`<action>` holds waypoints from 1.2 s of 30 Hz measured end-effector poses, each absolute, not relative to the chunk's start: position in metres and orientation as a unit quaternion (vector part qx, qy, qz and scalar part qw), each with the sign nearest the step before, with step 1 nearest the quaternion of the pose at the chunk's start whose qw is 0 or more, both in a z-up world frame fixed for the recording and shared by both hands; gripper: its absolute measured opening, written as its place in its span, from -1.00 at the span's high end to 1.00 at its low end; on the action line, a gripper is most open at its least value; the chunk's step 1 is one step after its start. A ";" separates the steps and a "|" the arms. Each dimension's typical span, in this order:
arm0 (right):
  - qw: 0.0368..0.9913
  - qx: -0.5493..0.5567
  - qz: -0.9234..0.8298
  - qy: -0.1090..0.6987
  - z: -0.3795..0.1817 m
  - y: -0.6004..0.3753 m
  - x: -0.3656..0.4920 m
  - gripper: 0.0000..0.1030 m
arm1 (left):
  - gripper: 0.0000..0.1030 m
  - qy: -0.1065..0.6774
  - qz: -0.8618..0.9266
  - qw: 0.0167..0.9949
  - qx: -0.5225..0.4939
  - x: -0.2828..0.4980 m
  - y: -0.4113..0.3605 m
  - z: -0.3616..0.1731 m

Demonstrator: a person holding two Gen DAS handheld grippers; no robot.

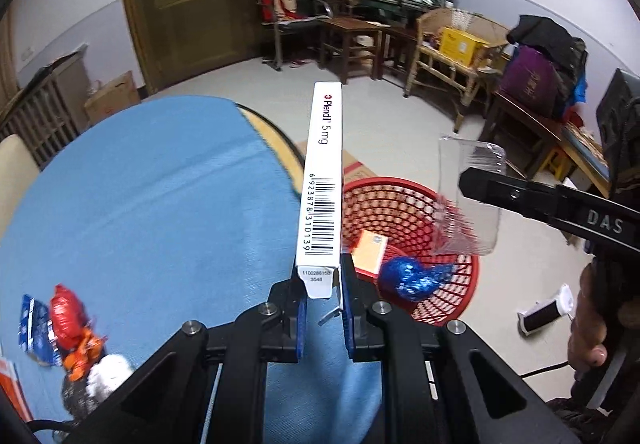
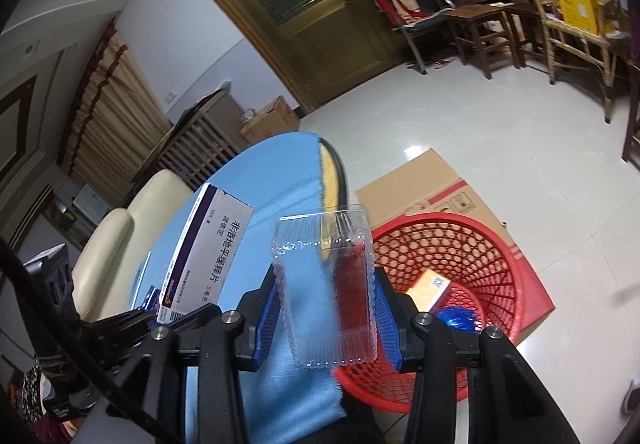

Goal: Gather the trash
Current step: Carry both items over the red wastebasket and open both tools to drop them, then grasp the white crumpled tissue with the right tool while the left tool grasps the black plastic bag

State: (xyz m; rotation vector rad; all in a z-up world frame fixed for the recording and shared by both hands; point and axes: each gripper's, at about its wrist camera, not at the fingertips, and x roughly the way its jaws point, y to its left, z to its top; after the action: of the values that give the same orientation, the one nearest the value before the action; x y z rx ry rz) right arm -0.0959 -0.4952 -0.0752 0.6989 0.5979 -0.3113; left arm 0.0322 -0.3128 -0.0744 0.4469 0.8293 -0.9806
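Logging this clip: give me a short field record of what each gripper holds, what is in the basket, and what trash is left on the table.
left gripper: shut on the white medicine box, held end-on
right gripper: shut on the clear plastic tray
bin: red basket on the floor beside the table, in front of a flattened cardboard box
already in basket: orange carton, blue foil wrapper
surface: round table under a blue cloth
left on table: red, orange and blue wrappers, near the cloth's edge
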 end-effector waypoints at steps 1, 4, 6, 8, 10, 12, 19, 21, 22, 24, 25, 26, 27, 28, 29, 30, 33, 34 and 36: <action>0.882 0.339 -0.153 0.288 -0.077 -0.498 -0.097 0.10 | 0.70 0.388 -0.460 0.771 0.209 0.031 -0.317 -0.077; 0.875 0.356 -0.162 0.287 -0.084 -0.509 -0.102 0.10 | 0.69 0.400 -0.472 0.757 0.210 0.029 -0.326 -0.085; 0.869 0.368 -0.166 0.286 -0.089 -0.516 -0.105 0.07 | 0.69 0.410 -0.486 0.744 0.205 0.030 -0.333 -0.090; 0.867 0.371 -0.173 0.284 -0.091 -0.521 -0.106 0.02 | 0.53 0.416 -0.494 0.737 0.200 0.032 -0.336 -0.094; 0.863 0.379 -0.180 0.281 -0.093 -0.526 -0.107 -0.09 | 0.06 0.421 -0.496 0.734 0.197 0.035 -0.339 -0.097; 0.859 0.385 -0.189 0.279 -0.096 -0.531 -0.108 -0.15 | -0.15 0.407 -0.492 0.745 0.193 0.036 -0.336 -0.096; 0.859 0.385 -0.195 0.275 -0.089 -0.533 -0.108 -0.15 | -0.15 0.406 -0.468 0.767 0.167 0.049 -0.289 -0.081; 0.863 0.379 -0.188 0.278 -0.084 -0.527 -0.102 -0.15 | -0.15 0.408 -0.451 0.777 0.162 0.052 -0.272 -0.077; 0.864 0.376 -0.183 0.281 -0.082 -0.524 -0.098 -0.15 | -0.15 0.409 -0.437 0.784 0.163 0.054 -0.263 -0.076; 0.868 0.367 -0.166 0.290 -0.078 -0.513 -0.084 -0.15 | -0.15 0.410 -0.414 0.796 0.162 0.055 -0.241 -0.073; 0.871 0.361 -0.156 0.295 -0.075 -0.506 -0.076 -0.15 | -0.15 0.411 -0.402 0.803 0.160 0.055 -0.230 -0.073; 0.874 0.353 -0.144 0.301 -0.072 -0.496 -0.067 -0.15 | -0.15 0.413 -0.389 0.809 0.157 0.056 -0.217 -0.072; 0.876 0.349 -0.133 0.305 -0.070 -0.488 -0.060 -0.15 | -0.15 0.414 -0.379 0.814 0.149 0.058 -0.203 -0.071; 0.878 0.345 -0.122 0.309 -0.069 -0.481 -0.052 -0.15 | -0.16 0.415 -0.369 0.819 0.141 0.060 -0.188 -0.071; 0.879 0.342 -0.109 0.314 -0.067 -0.473 -0.045 -0.15 | -0.16 0.416 -0.356 0.826 0.133 0.063 -0.173 -0.071; 0.881 0.335 -0.092 0.321 -0.065 -0.461 -0.034 -0.15 | -0.16 0.417 -0.341 0.833 0.126 0.065 -0.156 -0.071; 0.880 0.322 -0.051 0.344 -0.064 -0.431 -0.008 -0.15 | -0.17 0.417 -0.288 0.855 0.105 0.069 -0.101 -0.074; 0.879 0.319 -0.036 0.352 -0.064 -0.420 0.000 -0.15 | -0.18 0.417 -0.269 0.862 0.100 0.070 -0.083 -0.075; 0.875 0.308 -0.008 0.373 -0.066 -0.396 0.019 -0.15 | -0.20 0.420 -0.235 0.872 0.090 0.071 -0.052 -0.079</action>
State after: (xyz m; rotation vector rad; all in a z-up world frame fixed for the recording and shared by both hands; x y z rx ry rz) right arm 0.0185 -0.3962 -0.0662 0.6425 0.7778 -0.0166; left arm 0.0711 -0.0522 -0.0793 0.1891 0.8784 -0.4917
